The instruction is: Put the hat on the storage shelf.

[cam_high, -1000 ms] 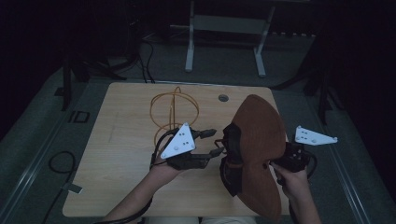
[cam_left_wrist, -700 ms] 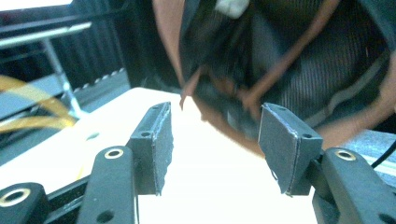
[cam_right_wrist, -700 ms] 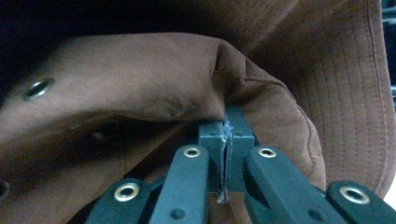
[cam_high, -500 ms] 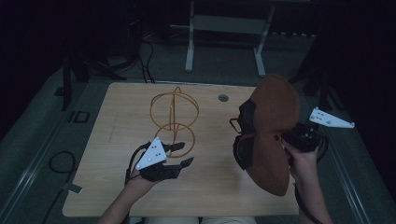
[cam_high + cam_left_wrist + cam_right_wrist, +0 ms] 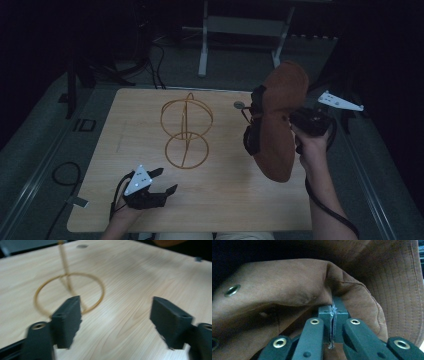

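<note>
Above the wooden table [image 5: 225, 200], right hand-held gripper [image 5: 332, 322] pinches brown hat [image 5: 277, 125]; left hand-held gripper [image 5: 116, 320] gapes wide.

Wooden table [image 5: 125, 120] (grey floor [image 5: 40, 150] around); metal frame [image 5: 240, 25] behind.

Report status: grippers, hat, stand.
Right gripper shut on the hat, held in the air over the table's right side. Left gripper open, empty, low near the front edge. Wire stand upright mid-table, nothing on it.
</note>
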Demonstrator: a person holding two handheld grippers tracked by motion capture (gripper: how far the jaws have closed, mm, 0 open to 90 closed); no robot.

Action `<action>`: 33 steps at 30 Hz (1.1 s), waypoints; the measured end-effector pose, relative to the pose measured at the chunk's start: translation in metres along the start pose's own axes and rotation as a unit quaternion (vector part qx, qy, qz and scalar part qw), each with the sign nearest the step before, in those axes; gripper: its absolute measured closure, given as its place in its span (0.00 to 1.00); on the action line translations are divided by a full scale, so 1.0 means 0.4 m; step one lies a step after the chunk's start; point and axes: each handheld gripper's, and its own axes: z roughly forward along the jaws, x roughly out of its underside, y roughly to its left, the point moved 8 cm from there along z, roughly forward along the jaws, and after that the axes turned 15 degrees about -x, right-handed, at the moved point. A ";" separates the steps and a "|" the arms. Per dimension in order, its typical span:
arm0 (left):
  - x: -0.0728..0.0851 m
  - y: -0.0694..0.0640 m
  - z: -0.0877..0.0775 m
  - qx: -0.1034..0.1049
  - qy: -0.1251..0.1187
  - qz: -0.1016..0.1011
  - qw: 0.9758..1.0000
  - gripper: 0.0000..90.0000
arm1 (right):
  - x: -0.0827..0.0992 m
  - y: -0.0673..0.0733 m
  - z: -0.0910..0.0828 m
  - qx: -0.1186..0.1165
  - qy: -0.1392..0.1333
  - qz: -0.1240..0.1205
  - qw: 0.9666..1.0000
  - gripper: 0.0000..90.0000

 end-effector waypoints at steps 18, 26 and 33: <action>0.162 0.295 -0.103 -0.239 0.036 -0.134 0.961 0.02 | -0.054 -0.046 0.212 0.006 0.018 0.008 1.000 0.98; 0.163 0.304 -0.108 -0.246 0.028 -0.133 0.960 0.02 | -0.112 0.011 0.349 -0.016 0.045 -0.026 0.999 0.98; 0.161 0.321 -0.114 -0.251 0.021 -0.152 0.956 0.02 | -0.059 0.061 0.487 -0.056 0.125 -0.026 0.990 0.97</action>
